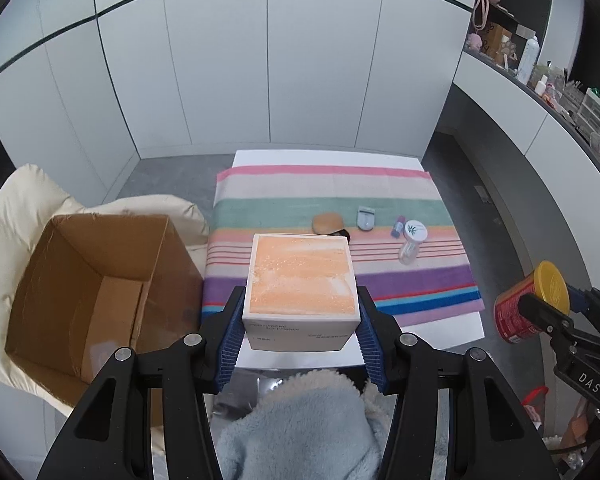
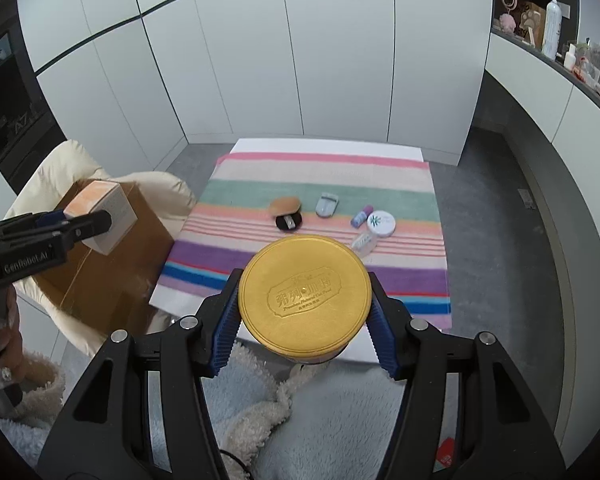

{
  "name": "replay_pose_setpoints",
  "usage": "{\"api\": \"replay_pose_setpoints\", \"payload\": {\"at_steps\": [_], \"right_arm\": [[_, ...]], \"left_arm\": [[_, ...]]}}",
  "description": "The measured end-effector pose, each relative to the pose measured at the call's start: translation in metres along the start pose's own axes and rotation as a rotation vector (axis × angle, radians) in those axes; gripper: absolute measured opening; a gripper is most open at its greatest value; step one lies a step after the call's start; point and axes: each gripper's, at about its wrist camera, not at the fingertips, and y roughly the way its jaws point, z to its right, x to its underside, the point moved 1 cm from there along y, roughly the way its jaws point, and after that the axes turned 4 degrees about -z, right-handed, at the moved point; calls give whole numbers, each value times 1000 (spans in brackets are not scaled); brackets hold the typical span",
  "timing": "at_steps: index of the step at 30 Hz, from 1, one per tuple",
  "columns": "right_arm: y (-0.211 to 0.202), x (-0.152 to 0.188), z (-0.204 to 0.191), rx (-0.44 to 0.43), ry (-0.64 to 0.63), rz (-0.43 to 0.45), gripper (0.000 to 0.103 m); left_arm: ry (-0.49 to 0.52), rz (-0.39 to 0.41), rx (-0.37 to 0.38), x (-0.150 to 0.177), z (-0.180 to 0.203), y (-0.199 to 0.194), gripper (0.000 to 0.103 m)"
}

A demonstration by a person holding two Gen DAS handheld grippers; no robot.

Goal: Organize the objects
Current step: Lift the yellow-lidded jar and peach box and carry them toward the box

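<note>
A: The left gripper [image 1: 300, 332] is clamped on the white box [image 1: 300, 280]; the open carton [image 1: 96, 280] lies at its nine o'clock, beside it.

B: The right gripper [image 2: 304, 320] is clamped on the gold-lidded tin [image 2: 304, 296], well apart from the carton, toward ten o'clock. The left hand looks nearer.

A white carton with an orange top [image 1: 302, 276] sits raised near the open cardboard box [image 1: 88, 292] at left. A gold-lidded red tin [image 2: 304, 296] is raised at right. Farther off, on the striped cloth [image 1: 340, 200], lie a brown compact [image 1: 327, 224], a grey case [image 1: 366, 218], a white jar [image 1: 416, 230] and what may be a clear vial [image 1: 409, 251].
</note>
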Motion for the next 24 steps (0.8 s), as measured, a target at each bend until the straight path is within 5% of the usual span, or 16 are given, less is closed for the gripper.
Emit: {"api": "replay_pose_setpoints", "payload": {"at_steps": [24], "right_arm": [[21,-10,-33,1,-50,-19,59]], "left_arm": [[-75,-13,-27,0,-51,10,53]]}}
